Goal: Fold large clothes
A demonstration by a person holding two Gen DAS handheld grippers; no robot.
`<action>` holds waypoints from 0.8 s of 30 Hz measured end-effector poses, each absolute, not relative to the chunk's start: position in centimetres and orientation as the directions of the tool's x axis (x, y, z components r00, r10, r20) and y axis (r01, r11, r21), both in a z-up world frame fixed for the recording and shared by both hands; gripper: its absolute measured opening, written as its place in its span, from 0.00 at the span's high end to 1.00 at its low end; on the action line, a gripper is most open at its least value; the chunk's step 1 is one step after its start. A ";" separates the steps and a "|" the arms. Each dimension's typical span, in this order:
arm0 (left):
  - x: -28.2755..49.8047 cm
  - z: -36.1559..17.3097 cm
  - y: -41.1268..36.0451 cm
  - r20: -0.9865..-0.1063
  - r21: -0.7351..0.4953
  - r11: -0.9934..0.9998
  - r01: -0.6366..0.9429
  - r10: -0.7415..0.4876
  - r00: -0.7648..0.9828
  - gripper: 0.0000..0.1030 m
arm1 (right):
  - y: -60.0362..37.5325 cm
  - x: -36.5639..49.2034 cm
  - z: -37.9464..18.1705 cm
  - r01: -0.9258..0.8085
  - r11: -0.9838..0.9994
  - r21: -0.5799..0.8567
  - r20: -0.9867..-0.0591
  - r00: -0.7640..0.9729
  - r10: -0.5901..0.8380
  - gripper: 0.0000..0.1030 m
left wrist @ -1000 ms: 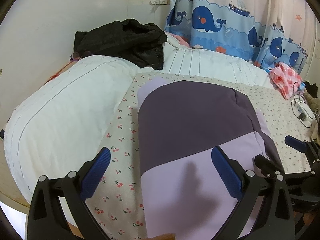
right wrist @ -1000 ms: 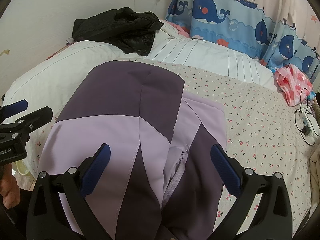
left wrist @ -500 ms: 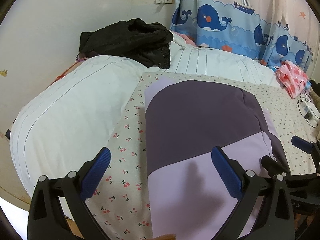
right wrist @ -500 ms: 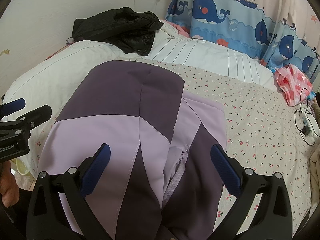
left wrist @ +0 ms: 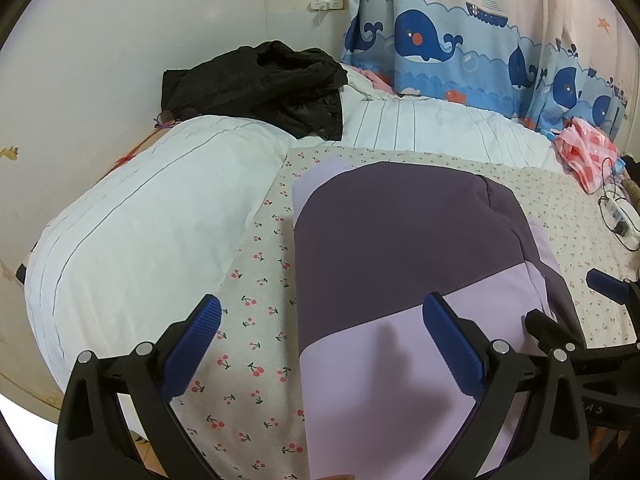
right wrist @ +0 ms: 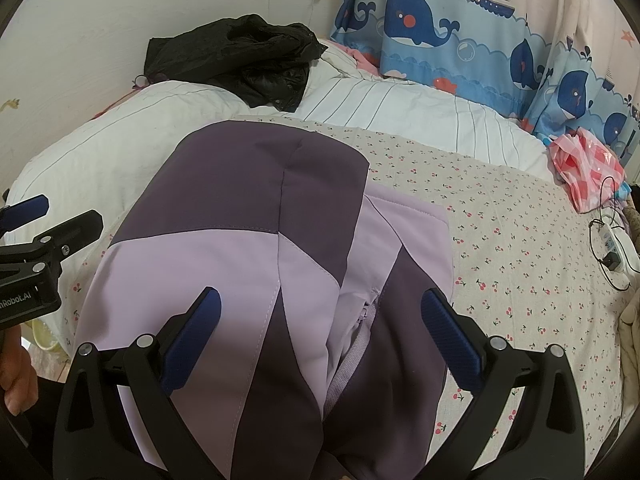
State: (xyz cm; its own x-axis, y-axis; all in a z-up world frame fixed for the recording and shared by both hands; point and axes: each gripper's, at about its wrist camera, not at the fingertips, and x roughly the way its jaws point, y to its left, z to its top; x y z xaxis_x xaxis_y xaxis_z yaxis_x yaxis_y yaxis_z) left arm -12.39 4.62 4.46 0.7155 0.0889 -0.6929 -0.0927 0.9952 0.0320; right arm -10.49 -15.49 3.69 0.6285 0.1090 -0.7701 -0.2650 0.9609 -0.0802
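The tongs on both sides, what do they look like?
Left tongs and right tongs match: black angular frames with silver screws, each finger tipped by a ribbed blue pad. The right view shows white "Robot.AI" lettering on the left body.

Open cherry-print sheet (right wrist: 520, 240) right of jacket (right wrist: 248, 216); white duvet (left wrist: 132, 216) close on left; black coat (left wrist: 260, 84) heaped behind.
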 end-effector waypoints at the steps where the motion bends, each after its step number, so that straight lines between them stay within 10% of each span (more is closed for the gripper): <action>1: -12.4 4.5 4.6 -0.693 0.032 0.995 -0.093 0.089 0.716 0.06 | -15.5 -10.5 3.7 -0.265 0.961 -0.080 -0.770 0.629 0.109 0.06; 24: -12.5 4.7 4.8 -0.685 0.035 0.994 -0.099 0.096 0.722 0.06 | -15.5 -10.5 3.7 -0.265 0.961 -0.080 -0.770 0.628 0.110 0.06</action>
State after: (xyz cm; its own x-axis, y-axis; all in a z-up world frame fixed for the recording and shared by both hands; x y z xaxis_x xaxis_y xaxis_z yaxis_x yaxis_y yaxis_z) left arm -12.45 4.76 4.73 0.7224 0.0961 -0.6848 -0.0990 0.9945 0.0351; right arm -10.46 -15.52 3.70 0.6281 0.1096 -0.7704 -0.2654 0.9608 -0.0797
